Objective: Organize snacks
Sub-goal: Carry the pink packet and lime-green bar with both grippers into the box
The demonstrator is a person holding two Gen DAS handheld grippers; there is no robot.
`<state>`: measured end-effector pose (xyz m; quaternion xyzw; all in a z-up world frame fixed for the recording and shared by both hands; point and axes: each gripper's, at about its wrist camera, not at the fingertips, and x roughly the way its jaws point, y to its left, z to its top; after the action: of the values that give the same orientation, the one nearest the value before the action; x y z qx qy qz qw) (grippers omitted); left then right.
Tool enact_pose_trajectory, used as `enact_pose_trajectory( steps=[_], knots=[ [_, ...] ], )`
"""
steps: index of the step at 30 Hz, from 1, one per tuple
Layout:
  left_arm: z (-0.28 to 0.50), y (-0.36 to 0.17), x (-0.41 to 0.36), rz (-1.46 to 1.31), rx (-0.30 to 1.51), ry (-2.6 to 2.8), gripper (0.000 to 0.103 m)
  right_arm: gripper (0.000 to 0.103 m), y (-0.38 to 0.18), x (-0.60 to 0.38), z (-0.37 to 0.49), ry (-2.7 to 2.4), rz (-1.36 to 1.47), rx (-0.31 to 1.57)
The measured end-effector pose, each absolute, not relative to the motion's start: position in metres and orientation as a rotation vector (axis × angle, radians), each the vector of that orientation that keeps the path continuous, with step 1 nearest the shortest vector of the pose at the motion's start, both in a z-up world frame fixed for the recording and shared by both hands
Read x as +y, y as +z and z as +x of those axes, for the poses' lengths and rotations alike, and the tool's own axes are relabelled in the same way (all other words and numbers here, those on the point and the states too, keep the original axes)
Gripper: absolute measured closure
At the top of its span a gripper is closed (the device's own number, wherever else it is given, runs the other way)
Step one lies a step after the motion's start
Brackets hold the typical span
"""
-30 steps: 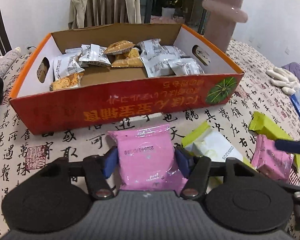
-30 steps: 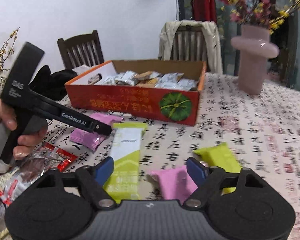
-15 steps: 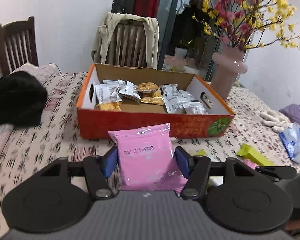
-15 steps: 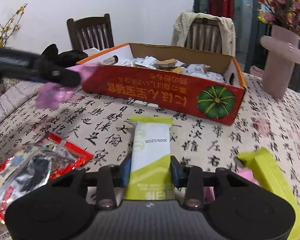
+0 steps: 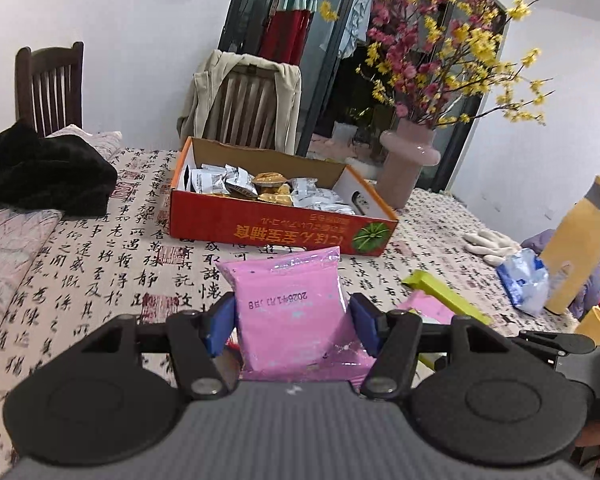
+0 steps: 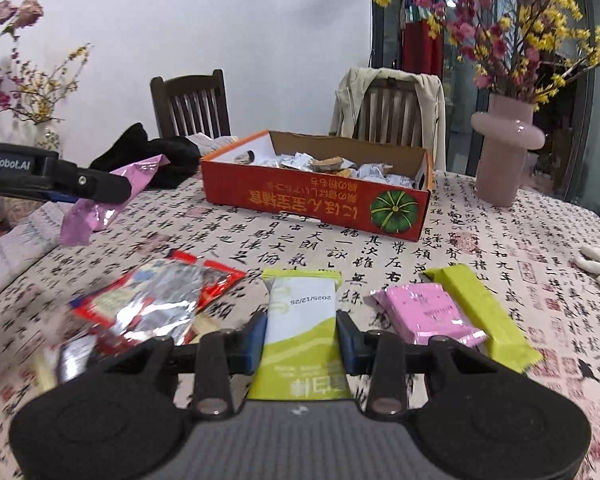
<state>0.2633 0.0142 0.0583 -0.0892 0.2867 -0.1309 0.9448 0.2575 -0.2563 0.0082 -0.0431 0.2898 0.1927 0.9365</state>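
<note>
My left gripper is shut on a pink snack packet and holds it in the air, well in front of the orange cardboard box. The right wrist view shows the same left gripper at the far left with the pink packet hanging from it. My right gripper is shut on a green and white snack packet, its pads pressing on both long edges just above the table. The box holds several silver and brown wrapped snacks.
A second pink packet, a green bar and a red and silver packet lie on the calligraphy tablecloth. A pink vase stands right of the box. A yellow bottle, a blue packet and black clothing sit at the edges.
My left gripper has risen and drawn back from the box with the pink packet. My right gripper shut on the green and white packet and moved with it.
</note>
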Motion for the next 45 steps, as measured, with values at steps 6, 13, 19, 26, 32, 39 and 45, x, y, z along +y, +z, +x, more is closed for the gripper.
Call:
enact_pose_trajectory(
  steps=[6,13,19,26,32,39,45],
  knots=[
    [0.234,0.063,0.012,-0.181,0.568,-0.276,0.041,0.067,0.021,-0.261,0.225,0.385,-0.072,0.545],
    [0.242,0.067,0.010,-0.161,0.554,-0.278,0.041,0.067,0.035,-0.264,0.221,0.381,-0.080,0.501],
    [0.294,0.076,0.009,-0.123,0.527,-0.269,0.041,0.067,0.051,-0.265,0.261,0.355,-0.097,0.457],
    [0.395,0.081,0.002,-0.086,0.558,-0.282,0.041,0.067,0.072,-0.266,0.356,0.330,-0.095,0.422],
    [0.489,0.061,-0.012,-0.026,0.616,-0.298,0.041,0.067,0.070,-0.261,0.455,0.293,-0.089,0.436],
    [0.576,0.016,-0.021,0.022,0.702,-0.235,0.041,0.067,0.044,-0.254,0.565,0.207,-0.115,0.504],
    [0.601,-0.010,-0.016,0.038,0.743,-0.234,0.040,0.067,0.008,-0.247,0.618,0.150,-0.130,0.561]
  ],
)
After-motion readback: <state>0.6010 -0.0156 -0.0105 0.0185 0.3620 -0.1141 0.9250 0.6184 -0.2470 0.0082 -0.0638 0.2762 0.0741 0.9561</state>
